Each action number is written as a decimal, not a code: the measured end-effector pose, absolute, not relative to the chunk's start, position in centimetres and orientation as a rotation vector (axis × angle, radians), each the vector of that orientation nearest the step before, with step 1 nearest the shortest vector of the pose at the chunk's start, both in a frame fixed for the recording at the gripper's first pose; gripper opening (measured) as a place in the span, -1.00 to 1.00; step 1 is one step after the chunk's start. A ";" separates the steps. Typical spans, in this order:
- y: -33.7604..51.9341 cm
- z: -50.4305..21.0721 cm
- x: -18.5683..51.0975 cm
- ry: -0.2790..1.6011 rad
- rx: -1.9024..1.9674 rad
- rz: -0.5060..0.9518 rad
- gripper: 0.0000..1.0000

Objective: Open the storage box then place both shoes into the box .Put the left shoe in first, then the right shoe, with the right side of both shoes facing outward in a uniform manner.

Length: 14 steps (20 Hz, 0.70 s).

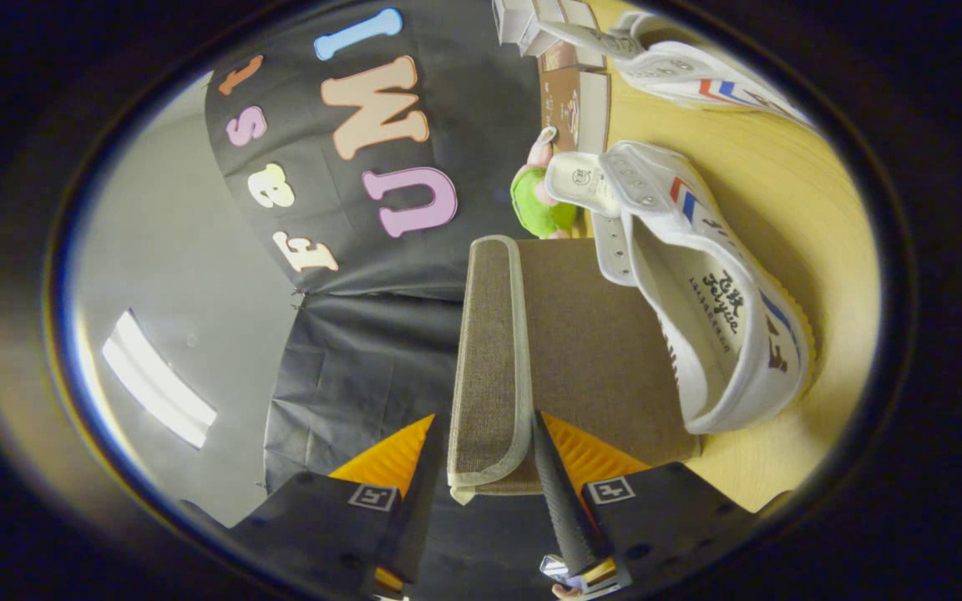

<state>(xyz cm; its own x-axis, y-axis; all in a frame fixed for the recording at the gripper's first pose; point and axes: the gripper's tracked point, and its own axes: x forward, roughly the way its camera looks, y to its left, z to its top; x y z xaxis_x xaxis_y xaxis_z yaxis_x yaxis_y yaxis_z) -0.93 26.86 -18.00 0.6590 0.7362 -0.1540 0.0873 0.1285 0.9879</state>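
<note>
My gripper [485,421] is shut on the brown fabric lid [489,351] of the storage box [598,359]; the lid's pale-trimmed edge sits between both fingers and is lifted away from the box body. The view is rolled sideways. One white shoe [711,309] with red and blue stripes lies on the wooden table [798,209], right against the box's far side, its opening facing me. A second matching white shoe [698,75] lies further off on the same table.
A green and pink soft toy [538,200] stands just beyond the box's end. Behind it are brown and white cartons [574,100]. Booth cloth and a grey wall with a light strip [155,380] are on the lid's other side.
</note>
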 end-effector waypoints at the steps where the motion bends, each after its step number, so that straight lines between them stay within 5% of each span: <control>1: 26.8 -17.9 -1.0 0.750 1.388 0.546 0.35; 3: 26.9 -17.8 -0.8 0.732 1.395 0.547 0.35; 8: 26.5 -17.0 -0.3 0.684 1.434 0.535 -0.37; 14: 26.2 -15.1 -0.5 0.649 1.483 0.593 -0.58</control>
<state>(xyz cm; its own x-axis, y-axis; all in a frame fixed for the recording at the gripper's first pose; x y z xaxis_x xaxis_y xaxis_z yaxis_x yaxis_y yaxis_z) -0.52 26.24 -15.09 0.7004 0.7131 -0.0311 0.0331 0.0110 0.9994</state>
